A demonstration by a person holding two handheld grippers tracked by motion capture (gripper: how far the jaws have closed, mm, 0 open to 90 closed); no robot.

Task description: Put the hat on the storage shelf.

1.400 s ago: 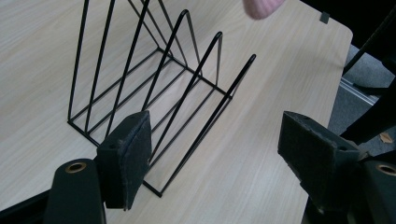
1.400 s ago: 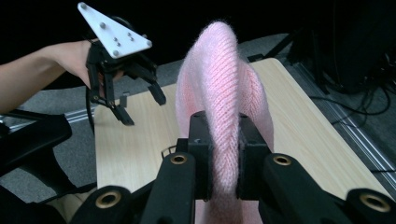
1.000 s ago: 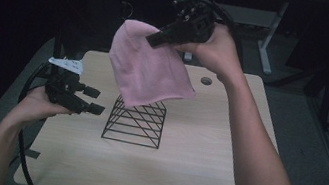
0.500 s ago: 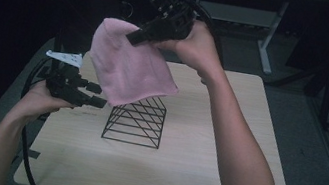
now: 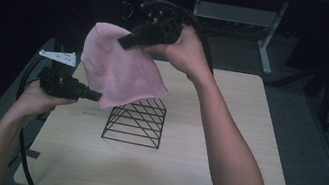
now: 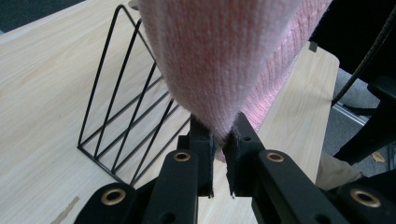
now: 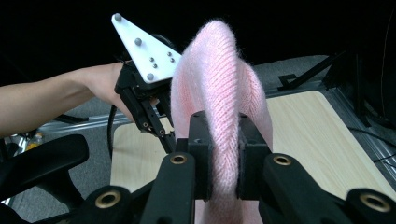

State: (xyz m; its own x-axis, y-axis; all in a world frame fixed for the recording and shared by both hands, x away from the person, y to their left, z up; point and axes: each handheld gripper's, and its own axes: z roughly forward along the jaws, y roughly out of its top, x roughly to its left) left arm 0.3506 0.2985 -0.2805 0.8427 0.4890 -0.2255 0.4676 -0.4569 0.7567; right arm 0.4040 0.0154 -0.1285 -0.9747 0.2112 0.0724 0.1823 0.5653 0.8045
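1. Light wood table (image 5: 218, 182): bare apart from the black wire rack (image 5: 136, 123) standing left of centre. Same spot in all three high views, no shift.
2. Pink knitted cloth (image 5: 120, 70): hanging in the air above and in front of the wire rack, lower edge draped over the rack's upper-left part from the high view, contact impossible to confirm. Moved leftward and slightly up compared with a second ago; more spread between the two grips now.
3. Right gripper (image 5: 128, 42): raised high over the far-left part of the table, swung further left than half a second ago. Jaws clamped on a thick fold of the cloth, clear in the right gripper view (image 7: 223, 154).
4. Left gripper (image 5: 96, 95): low near the table's left edge, just left of the rack. Previously apart from the cloth; now jaws nearly closed, pinching the cloth's bottom corner, seen in the left gripper view (image 6: 218, 140).
5. Meaning: cloth now held at two points, top fold and bottom corner. Likely set up for stretching or folding, or laying over the rack. Nothing placed yet.
6. Risk: bottom pinch looks thin, only a tip of knit between the jaws; possible slip under tension.
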